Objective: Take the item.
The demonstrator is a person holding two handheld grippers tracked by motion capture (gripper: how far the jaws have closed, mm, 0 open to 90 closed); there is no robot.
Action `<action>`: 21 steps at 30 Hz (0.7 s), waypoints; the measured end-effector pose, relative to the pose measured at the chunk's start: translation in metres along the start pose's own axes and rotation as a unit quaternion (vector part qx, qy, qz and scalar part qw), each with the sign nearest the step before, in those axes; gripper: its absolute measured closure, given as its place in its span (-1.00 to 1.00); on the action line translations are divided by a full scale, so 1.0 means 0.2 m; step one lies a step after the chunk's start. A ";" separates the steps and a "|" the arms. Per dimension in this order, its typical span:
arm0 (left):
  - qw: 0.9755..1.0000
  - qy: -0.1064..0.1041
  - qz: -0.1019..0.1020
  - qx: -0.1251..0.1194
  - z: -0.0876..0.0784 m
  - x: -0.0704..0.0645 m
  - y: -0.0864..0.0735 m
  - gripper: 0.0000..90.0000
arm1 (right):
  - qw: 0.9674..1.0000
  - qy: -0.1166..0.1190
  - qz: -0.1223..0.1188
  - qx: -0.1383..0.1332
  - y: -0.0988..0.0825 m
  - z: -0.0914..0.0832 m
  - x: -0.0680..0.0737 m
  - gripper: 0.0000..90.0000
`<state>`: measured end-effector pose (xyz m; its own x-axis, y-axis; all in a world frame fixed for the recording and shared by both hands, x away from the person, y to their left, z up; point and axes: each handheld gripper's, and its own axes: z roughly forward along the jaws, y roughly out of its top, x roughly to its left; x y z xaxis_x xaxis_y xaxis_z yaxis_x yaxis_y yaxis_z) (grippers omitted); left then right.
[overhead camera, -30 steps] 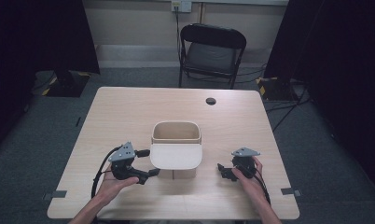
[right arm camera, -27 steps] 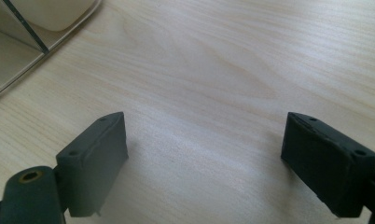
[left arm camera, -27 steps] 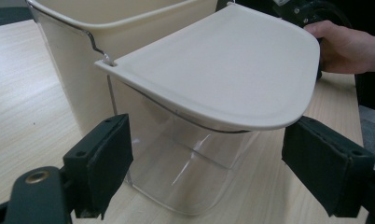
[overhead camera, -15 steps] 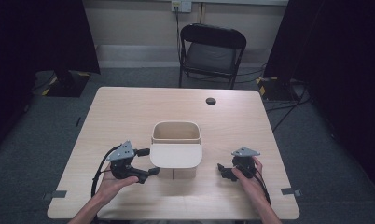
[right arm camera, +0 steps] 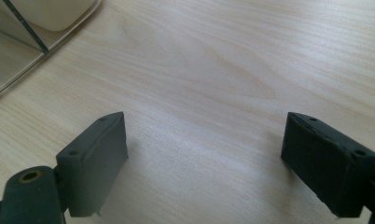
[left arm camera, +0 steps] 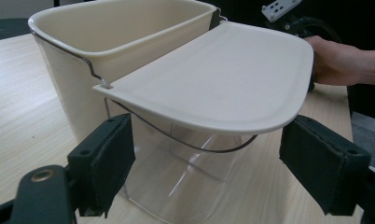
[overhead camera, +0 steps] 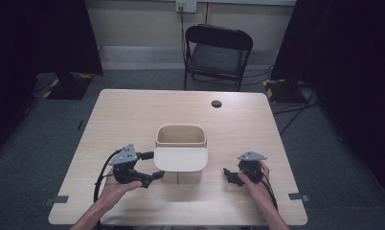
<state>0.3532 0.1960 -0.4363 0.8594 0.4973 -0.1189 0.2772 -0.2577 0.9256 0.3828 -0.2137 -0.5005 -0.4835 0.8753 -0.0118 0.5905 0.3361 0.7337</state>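
Cream plastic bin stands near the middle of the light wooden table, its flat lid swung open and jutting out level toward the person's side. In the left gripper view the lid hangs over a clear see-through part beneath the bin, with a thin wire running under the lid's edge; no brand, label or writing can be read anywhere on the bin, the lid or the grippers. The left gripper sits just beside the lid's left edge, its jaws spread wide on either side of the lid's near corner without touching it; its own view shows the left gripper with the pads below and apart from the lid. The right gripper rests on the table well to the right of the bin, jaws also spread wide, holding nothing; in its own view the right gripper looks onto bare wood, with a corner of the bin at upper left. A small dark round disc lies toward the table's far edge, and a black folding chair stands beyond.
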 end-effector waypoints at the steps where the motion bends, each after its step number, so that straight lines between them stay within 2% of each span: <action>1: 1.000 0.001 0.000 0.000 0.00 0.00 0.00 -0.61 | 1.000 0.000 0.000 0.000 0.00 0.00 0.00 -0.69; 8: 1.000 0.007 0.006 -0.002 -0.01 -0.01 0.01 -0.62 | 1.000 0.000 0.000 0.000 0.00 0.00 0.00 -0.70; 21: 1.000 0.011 -0.002 -0.009 -0.01 -0.01 0.02 -0.61 | 1.000 0.000 0.000 0.000 0.00 0.00 0.00 -0.70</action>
<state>0.3513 0.1963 -0.4322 0.8489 0.5157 -0.1155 0.2730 -0.2407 0.9314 0.3828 -0.2137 -0.5005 -0.4835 0.8753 -0.0117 0.5906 0.3360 0.7337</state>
